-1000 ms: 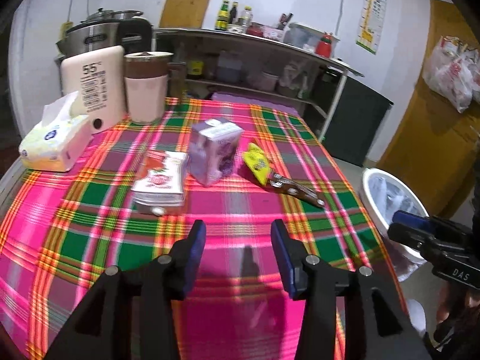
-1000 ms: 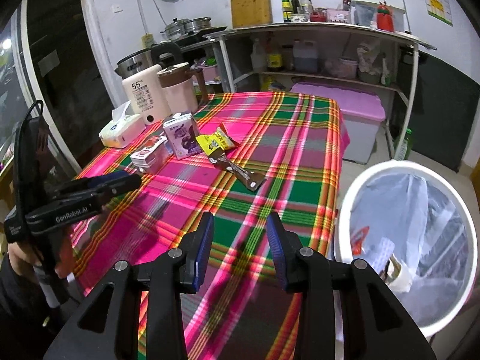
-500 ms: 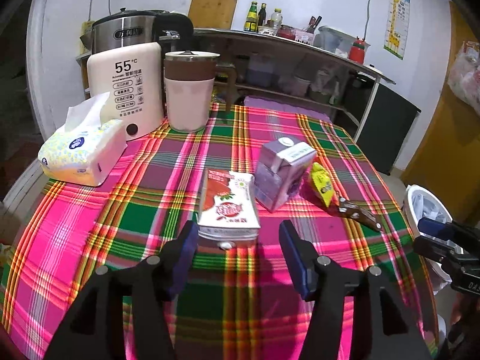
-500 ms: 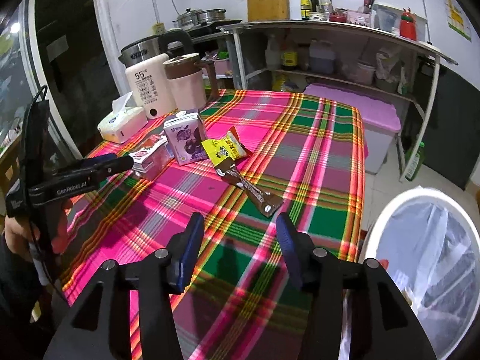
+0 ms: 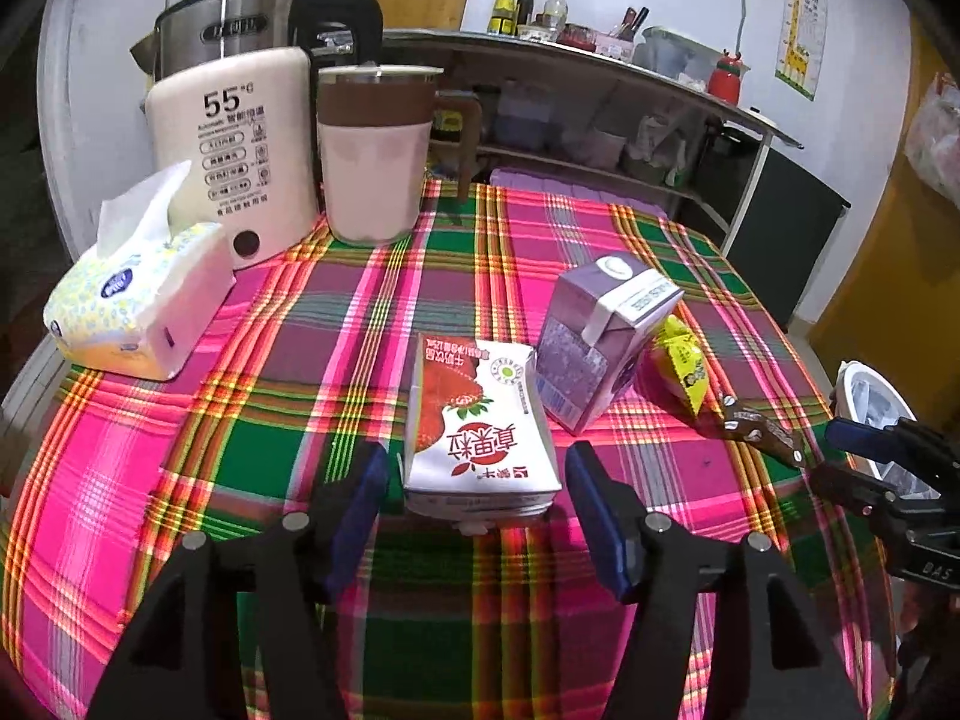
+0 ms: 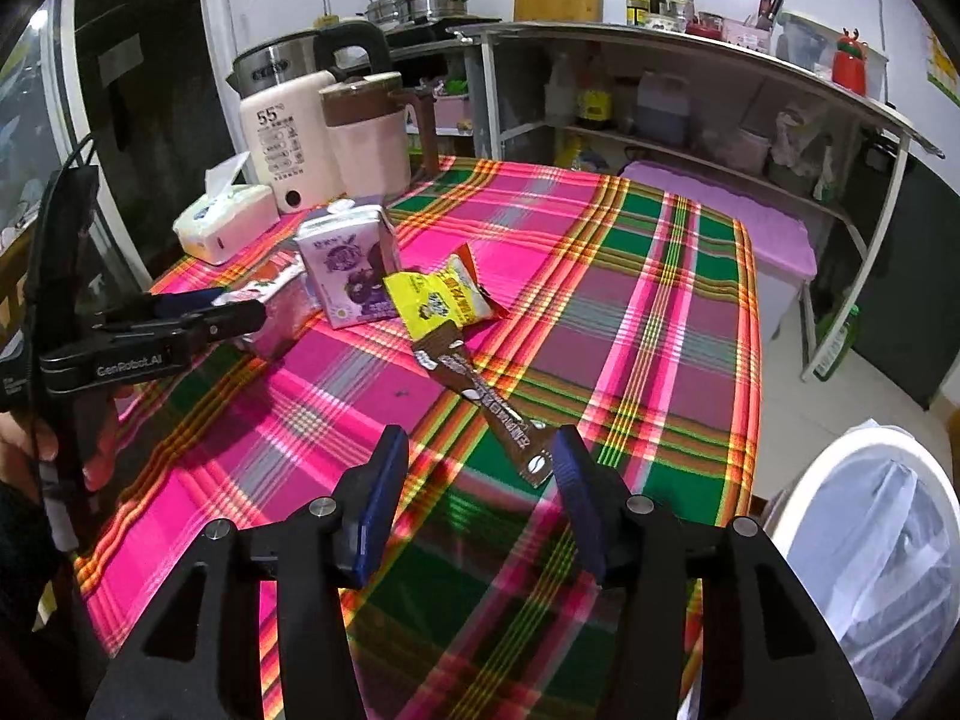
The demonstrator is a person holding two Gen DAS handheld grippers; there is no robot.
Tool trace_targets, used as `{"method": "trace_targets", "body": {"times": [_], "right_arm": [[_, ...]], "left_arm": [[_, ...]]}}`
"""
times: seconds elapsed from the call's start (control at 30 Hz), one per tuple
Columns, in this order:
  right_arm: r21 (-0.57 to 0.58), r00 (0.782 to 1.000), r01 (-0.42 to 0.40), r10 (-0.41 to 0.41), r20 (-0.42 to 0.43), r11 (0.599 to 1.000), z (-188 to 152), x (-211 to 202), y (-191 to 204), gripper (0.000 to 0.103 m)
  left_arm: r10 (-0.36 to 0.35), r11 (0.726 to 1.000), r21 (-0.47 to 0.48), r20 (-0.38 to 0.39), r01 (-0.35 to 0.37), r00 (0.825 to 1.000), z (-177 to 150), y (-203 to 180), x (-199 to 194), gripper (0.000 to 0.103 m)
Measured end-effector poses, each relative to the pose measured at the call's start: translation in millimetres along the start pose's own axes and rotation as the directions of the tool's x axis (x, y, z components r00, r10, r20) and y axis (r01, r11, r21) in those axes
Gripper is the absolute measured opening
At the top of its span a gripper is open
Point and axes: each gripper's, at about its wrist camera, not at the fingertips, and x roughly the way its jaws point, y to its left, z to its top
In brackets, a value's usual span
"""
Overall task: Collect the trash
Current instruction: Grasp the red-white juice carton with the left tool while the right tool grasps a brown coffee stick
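A strawberry milk carton (image 5: 480, 432) lies flat on the plaid tablecloth (image 5: 270, 420). Its near end sits between the fingertips of my left gripper (image 5: 474, 468), whose jaws are opening and not touching it. Behind it are a purple carton (image 5: 600, 336), a yellow snack packet (image 5: 684, 360) and a long brown wrapper (image 5: 756, 426). My right gripper (image 6: 480, 450) is open over the cloth. The brown wrapper (image 6: 486, 402) ends just inside its right fingertip, untouched. A white bin (image 6: 798, 492) lined with a bag stands on the floor to the right.
At the table's far left stand a tissue pack (image 5: 138, 306), a white kettle (image 5: 234, 144) and a pink jug (image 5: 372, 162). A cluttered metal shelf (image 6: 690, 54) runs behind the table, with a purple box (image 6: 720, 204) beneath it. The table edge drops off beside the bin.
Both grippers moved forward over the table and opened wider. The left closed in on the strawberry carton; the right came up to the brown wrapper, with the bin sliding toward the right edge.
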Motion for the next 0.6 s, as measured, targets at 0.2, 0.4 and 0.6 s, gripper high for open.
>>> {"method": "trace_targets", "body": {"times": [0.2, 0.4, 0.6], "right_arm": [[-0.010, 1.000, 0.015, -0.015, -0.025, 1.000, 5.2, 18.9, -4.6, 0.051], [-0.017, 0.998, 0.012, -0.013, -0.069, 1.000, 10.6, 36.9, -4.8, 0.051], [0.027, 0.996, -0.021, 0.024, -0.082, 0.999, 5.9, 35.1, -4.5, 0.021]], "left_arm": [[-0.005, 1.000, -0.008, -0.040, 0.005, 0.999, -0.2, -1.0, 11.4, 0.063], [-0.006, 1.000, -0.016, -0.061, 0.005, 0.998, -1.4, -0.4, 13.8, 0.057], [-0.006, 1.000, -0.010, -0.033, 0.005, 0.999, -5.4, -5.7, 5.6, 0.057]]}}
